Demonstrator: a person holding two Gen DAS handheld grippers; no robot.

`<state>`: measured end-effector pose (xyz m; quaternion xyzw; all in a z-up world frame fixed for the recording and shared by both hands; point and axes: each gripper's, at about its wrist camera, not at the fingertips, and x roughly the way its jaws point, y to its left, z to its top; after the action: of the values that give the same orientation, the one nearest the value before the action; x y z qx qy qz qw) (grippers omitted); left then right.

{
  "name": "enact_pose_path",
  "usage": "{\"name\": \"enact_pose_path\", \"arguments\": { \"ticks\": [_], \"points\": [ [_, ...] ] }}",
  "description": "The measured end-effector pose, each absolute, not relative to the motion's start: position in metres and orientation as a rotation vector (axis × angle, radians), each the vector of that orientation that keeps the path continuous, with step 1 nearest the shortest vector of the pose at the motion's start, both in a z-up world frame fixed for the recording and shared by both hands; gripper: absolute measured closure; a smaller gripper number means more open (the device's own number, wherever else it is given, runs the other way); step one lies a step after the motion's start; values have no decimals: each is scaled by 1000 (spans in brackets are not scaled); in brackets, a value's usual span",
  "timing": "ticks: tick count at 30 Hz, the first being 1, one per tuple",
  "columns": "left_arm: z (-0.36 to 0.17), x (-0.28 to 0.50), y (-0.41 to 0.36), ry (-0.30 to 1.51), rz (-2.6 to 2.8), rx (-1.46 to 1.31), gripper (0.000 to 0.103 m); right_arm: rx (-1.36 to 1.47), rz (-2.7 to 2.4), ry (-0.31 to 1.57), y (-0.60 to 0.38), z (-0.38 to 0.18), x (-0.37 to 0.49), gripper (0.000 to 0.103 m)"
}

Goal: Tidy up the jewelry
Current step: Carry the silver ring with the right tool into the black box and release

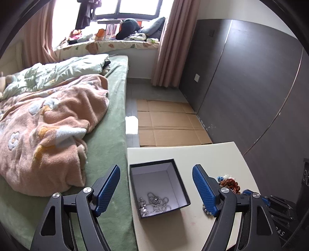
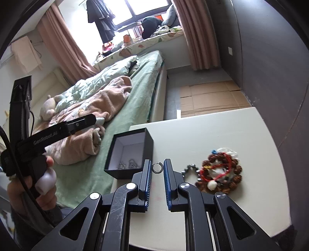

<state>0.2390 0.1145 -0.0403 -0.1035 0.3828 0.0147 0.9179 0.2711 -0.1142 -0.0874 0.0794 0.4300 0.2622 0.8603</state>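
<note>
Right gripper (image 2: 156,170), jaws narrowly parted, brackets the small silver hoop earring (image 2: 156,168) at lower centre, untouched, right of the black box (image 2: 147,143), while the left gripper (image 1: 155,190) hovers wide above it.

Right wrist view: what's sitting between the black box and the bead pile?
A small silver ring lies on the white table there, framed by the right tool's open fingers, beside the black box and left of the bead pile.

Blown-out daylight from the window (image 1: 123,7), soft shadows, sharp focus, fisheye-warped edges.
</note>
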Motion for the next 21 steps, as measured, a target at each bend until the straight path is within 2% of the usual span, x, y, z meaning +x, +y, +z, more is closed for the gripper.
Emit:
{"name": "enact_pose_path", "arguments": {
  "ticks": [12,21],
  "points": [
    [-35,201,155,781,99,-246,25,210,694,990,-48,-110,300,89],
    [-33,190,166,778,120,-249,13,282,711,1066,-31,-130,321,87]
  ]
}}
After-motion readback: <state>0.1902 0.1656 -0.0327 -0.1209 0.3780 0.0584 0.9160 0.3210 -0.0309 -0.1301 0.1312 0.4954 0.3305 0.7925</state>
